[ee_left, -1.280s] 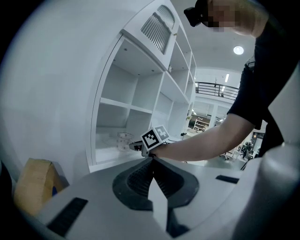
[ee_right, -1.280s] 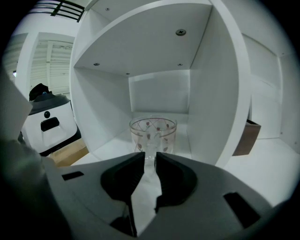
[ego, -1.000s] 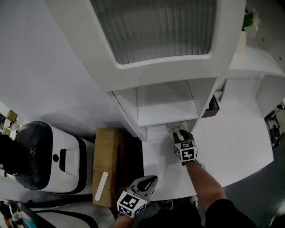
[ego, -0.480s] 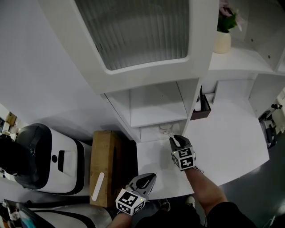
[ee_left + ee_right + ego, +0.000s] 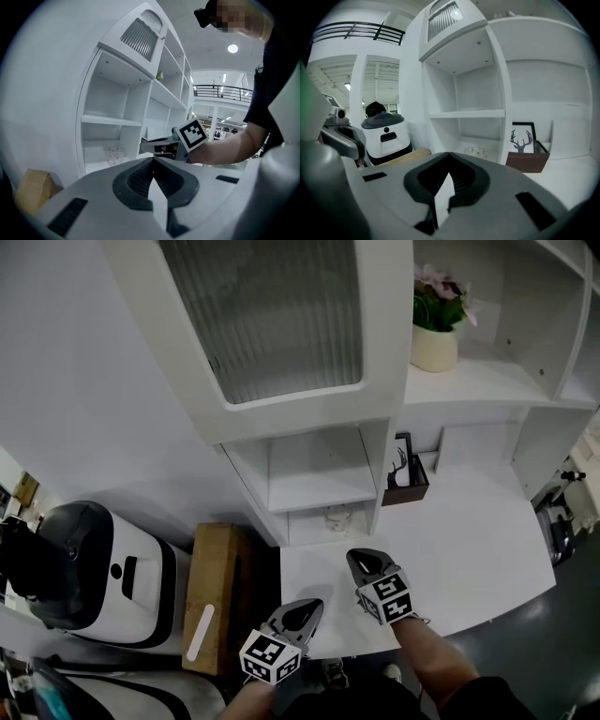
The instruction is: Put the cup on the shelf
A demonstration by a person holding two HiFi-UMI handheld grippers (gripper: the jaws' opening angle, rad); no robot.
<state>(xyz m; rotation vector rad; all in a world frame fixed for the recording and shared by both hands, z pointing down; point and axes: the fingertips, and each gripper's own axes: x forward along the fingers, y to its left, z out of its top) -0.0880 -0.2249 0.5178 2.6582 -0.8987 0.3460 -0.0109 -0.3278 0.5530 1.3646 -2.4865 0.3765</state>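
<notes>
cup [image 5: 337,517] sits in the lowest box of the white shelf [image 5: 315,497], far back from the edge of the white counter [image 5: 469,540]. it is clear glass, it stands up straight, and nothing is touching it. judged from how it sits, the job of putting it on the shelf looks done, and the step in hand is to get the grippers away without knocking it.

the right gripper [image 5: 362,562] is just on the near side of that box, over the counter, well clear of the cup. its jaws are closing right up, pads together, with nothing between them. the left gripper [image 5: 302,608] is nearer and to the left, at the near edge of the counter. its jaws are shut tight too and hold nothing.

to do this well, the right gripper should go straight back toward the near side, not up and not sideways. the wall of the shelf is close on its right, and just past that wall is a brown box [image 5: 405,486] with a deer picture in it. a swing to the right could bump either one. a bump on the shelf could shake the glass.

the left gripper has no work to do. it should stay low and near, away from the cardboard box [image 5: 211,587] on its left.

move slowly. glass tips and breaks with little push, so leave lots of room around it.
</notes>
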